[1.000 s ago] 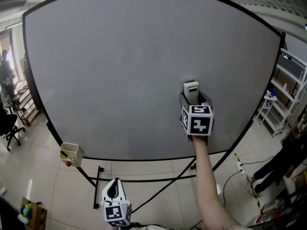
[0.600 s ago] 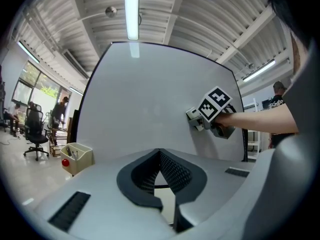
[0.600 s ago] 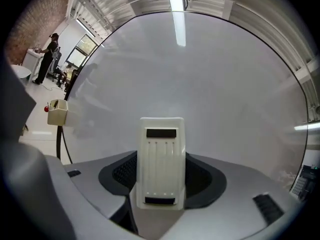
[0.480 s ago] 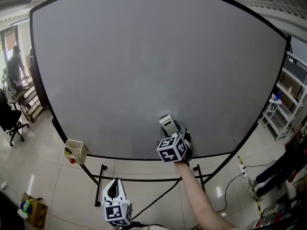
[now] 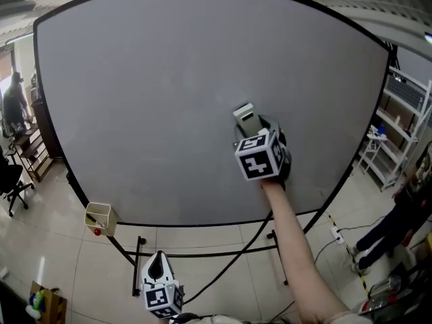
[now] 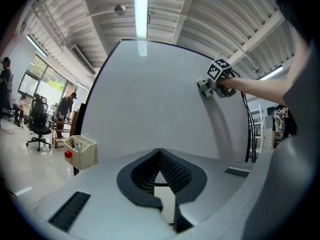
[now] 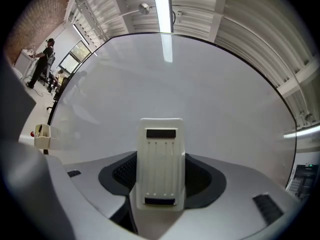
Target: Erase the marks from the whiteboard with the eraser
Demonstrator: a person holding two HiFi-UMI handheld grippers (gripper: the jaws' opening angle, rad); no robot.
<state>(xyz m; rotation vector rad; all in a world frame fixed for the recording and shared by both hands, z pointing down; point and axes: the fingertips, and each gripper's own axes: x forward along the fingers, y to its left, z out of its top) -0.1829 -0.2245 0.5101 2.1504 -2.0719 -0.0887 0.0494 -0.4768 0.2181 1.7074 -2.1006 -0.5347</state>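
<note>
Whiteboard (image 5: 169,100): it fills most of the head view, a large black-framed board on a black stand, and its face is an even pale grey.
Right gripper (image 5: 254,131): you hold it up at the centre-right of the head view with your arm stretched out and its marker cube turned toward the camera. Its 2 jaws pinch the eraser by its long sides.
Eraser (image 7: 161,164): a white plastic block with dark strips at the top and bottom. It stands upright between the jaws and reaches past the fingertips. In the left gripper view it seems to lie against the board, just right of the board's middle.
Left gripper (image 6: 160,156): you hold it low, at the bottom centre of the head view, well apart from the board. Its jaws are pressed together at the tips and nothing is between them.
Pen box (image 5: 99,216): a cream box hangs at the board's lower left corner, and a red knob (image 5: 96,231) sits just under it.
Surroundings: a white shelf rack (image 5: 398,133) is at the right edge and an office chair (image 5: 13,181) at the left edge, both on a tiled floor (image 5: 61,262).
</note>
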